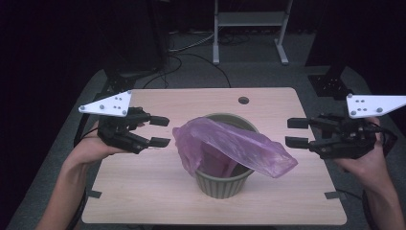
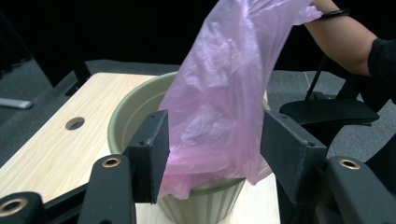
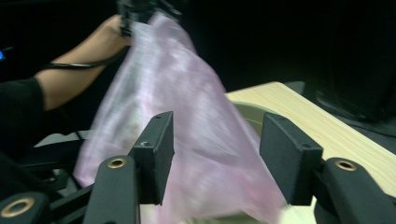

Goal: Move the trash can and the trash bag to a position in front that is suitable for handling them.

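Note:
A green ribbed pot stands in the middle of the wooden table. A thin pink plastic bag lies loosely across its mouth, partly inside, with one end hanging past the right rim. My left gripper hovers open just left of the bag and is not touching it. My right gripper hovers open to the right, also apart from the bag. In the left gripper view the bag and pot lie beyond the open gripper. In the right gripper view the bag hangs blurred beyond the open gripper.
A round hole sits in the table near its far edge. Black stands rise at the far left and far right corners. White frame legs stand on the floor behind. Bare wood surrounds the pot.

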The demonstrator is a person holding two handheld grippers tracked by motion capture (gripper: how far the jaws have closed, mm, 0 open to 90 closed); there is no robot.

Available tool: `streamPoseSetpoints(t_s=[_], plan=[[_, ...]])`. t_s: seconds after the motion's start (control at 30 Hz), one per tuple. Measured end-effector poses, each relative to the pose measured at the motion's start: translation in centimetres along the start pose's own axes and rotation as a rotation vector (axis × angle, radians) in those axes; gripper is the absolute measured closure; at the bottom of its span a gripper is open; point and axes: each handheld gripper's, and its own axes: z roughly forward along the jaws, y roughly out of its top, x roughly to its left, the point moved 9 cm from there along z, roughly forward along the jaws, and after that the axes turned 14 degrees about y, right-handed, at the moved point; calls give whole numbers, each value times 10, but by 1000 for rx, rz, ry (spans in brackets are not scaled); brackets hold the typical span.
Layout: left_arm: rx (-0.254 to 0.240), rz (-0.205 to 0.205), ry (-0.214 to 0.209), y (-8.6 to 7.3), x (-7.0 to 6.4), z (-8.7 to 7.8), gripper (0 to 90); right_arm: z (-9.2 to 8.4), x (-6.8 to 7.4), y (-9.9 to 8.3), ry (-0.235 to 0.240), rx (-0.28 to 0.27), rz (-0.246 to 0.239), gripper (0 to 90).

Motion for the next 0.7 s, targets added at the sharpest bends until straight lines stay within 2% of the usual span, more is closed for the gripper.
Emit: streamPoseSetpoints(t_s=[0.3,0.43,0.6,0.7], plan=[[5,32,-20,7,-12,5,397,27,26,7,90,53,-46,411],[12,33,-16,7,-12,10,389,34,28,6,90,77,-54,412],[37,42,1,0,-12,21,404,43,19,-6,57,126,-44,428],[41,41,10,-4,-11,24,461,45,12,-13,33,150,-36,495]])
